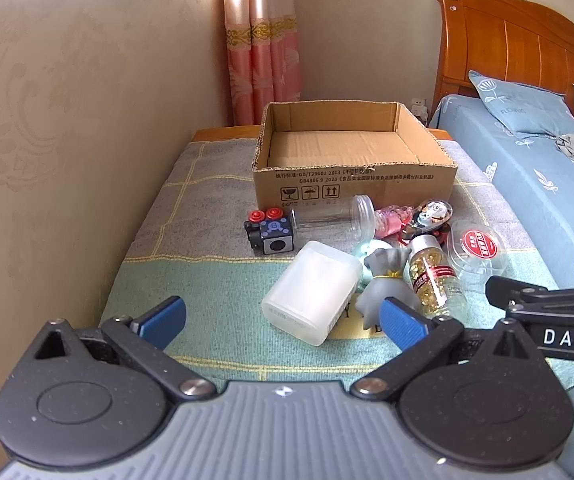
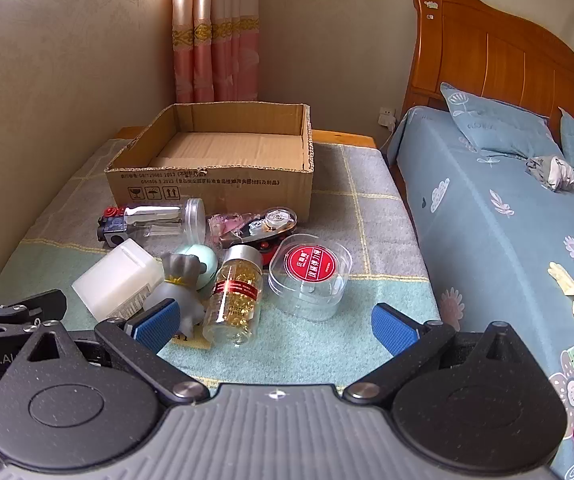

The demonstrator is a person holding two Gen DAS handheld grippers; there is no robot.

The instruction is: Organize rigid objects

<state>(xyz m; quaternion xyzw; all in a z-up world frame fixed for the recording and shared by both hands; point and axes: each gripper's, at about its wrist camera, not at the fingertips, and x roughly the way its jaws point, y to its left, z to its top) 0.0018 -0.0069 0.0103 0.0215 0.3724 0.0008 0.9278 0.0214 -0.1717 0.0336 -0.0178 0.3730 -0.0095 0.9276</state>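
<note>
Spread left gripper (image 1: 283, 322) fingers, white box (image 1: 313, 292) between, untouched

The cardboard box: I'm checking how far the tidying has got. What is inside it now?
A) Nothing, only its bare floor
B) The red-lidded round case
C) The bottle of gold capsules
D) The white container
A: the cardboard box shows only its bare floor, while the capsule bottle, white container and round case all lie on the cloth in front of it.
</note>
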